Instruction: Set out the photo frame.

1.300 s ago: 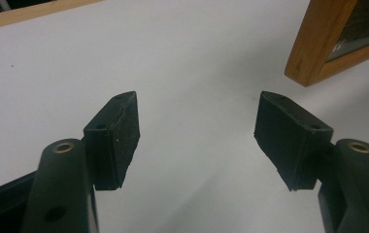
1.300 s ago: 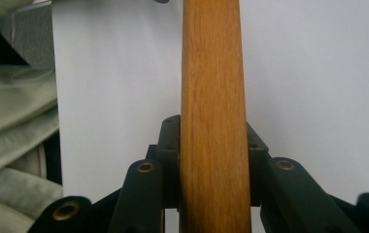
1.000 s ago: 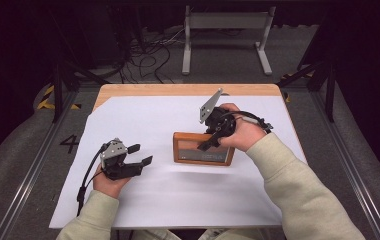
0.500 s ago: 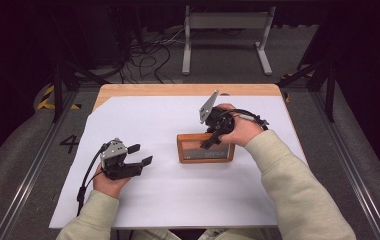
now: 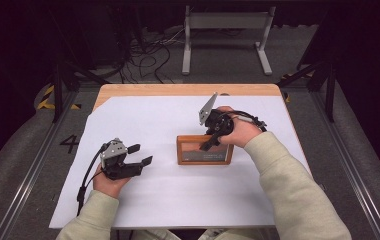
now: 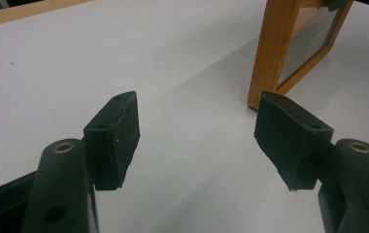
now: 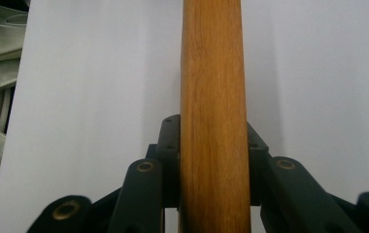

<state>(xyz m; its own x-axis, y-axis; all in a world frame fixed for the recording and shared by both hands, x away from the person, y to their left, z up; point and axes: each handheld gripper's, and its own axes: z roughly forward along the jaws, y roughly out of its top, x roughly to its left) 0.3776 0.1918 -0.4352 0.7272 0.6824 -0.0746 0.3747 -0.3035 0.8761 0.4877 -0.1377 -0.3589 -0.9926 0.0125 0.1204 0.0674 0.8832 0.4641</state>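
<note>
Two grippers are seen over the white sheet (image 5: pixel 178 200) from the high view. The wooden frame (image 5: pixel 203 156) is stood on its long edge near the middle of the sheet, long axis running left to right, glass face turned toward the person. Open sheet is left on every side of it, widest toward the near edge. The right gripper (image 5: pixel 212 137) is clamped on the frame's top rail from above. The left gripper (image 5: pixel 140 155) is held well apart at the left, jaws spread, nothing between them.

Left gripper view: the pads (image 6: pixel 119 138) are set wide over bare sheet; the frame's upright corner (image 6: pixel 275 53) is seen beyond the far pad, untouched.

Right gripper view: the frame's rail (image 7: pixel 214 121) is run straight up the middle, pressed between both pads (image 7: pixel 170 160), white sheet to either side.
</note>
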